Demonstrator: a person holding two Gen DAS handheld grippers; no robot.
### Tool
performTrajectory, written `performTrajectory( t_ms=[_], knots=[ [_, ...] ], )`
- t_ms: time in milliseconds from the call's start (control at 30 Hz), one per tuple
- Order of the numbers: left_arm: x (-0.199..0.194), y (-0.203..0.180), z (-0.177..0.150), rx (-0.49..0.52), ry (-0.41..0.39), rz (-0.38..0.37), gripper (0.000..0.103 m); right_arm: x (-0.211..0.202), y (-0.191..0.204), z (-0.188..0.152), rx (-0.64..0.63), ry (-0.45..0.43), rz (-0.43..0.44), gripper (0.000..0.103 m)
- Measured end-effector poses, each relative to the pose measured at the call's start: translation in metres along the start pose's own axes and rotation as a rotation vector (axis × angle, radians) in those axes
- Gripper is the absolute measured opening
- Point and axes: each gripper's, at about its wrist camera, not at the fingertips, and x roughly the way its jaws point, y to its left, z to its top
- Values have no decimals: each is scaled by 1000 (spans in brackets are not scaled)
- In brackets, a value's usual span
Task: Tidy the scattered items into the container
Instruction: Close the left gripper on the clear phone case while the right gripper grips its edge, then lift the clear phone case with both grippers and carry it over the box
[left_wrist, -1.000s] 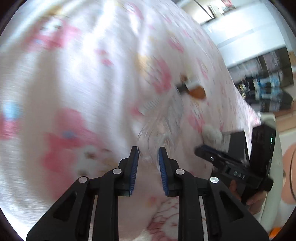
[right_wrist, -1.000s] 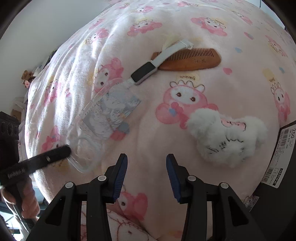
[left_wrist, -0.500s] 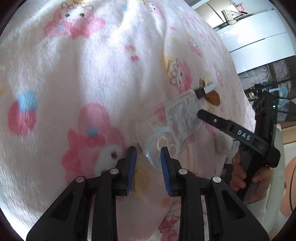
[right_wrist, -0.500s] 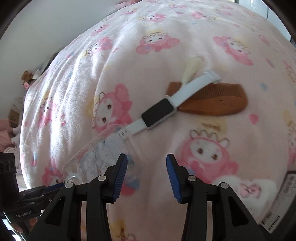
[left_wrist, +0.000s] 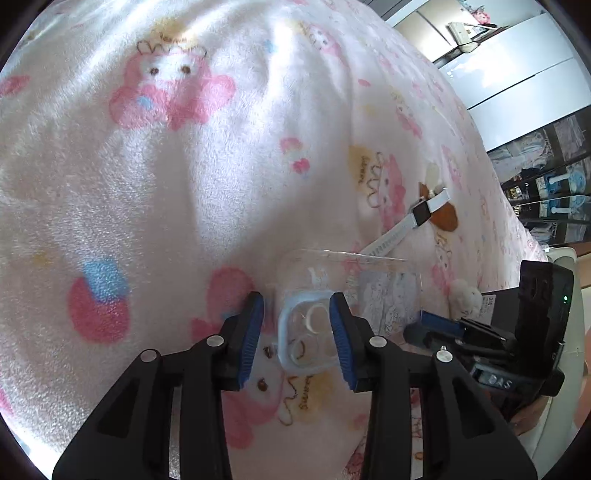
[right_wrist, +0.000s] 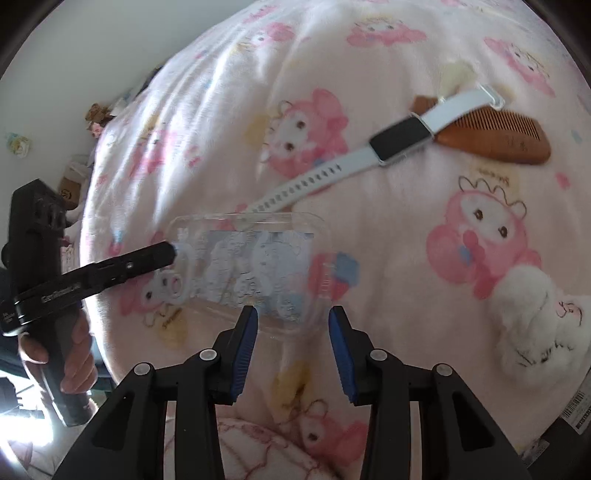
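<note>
Clear phone case (left_wrist: 351, 295) lies flat on pink fleece blanket (left_wrist: 184, 184), watch (right_wrist: 369, 155) & comb (right_wrist: 498, 138) just beyond. Left gripper (left_wrist: 297, 332) jaws opening, straddling case's camera end, not pinching. Right gripper (right_wrist: 291, 339) half open, closing over the case's near edge, no hold.
</note>
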Motion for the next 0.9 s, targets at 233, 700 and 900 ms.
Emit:
performTrajectory(
  t_ms=[233, 700, 900],
  knots=[
    [-9, -15, -9, 19, -6, 11, 45, -12, 7, 8, 0, -63, -17, 37],
    [-73, -114, -58, 240, -53, -96, 45, -119, 19, -78, 121, -285, -52, 37],
    [-93, -160, -89, 310, -75, -121, 45, -167, 12, -118, 147, -369, -87, 37]
  ],
)
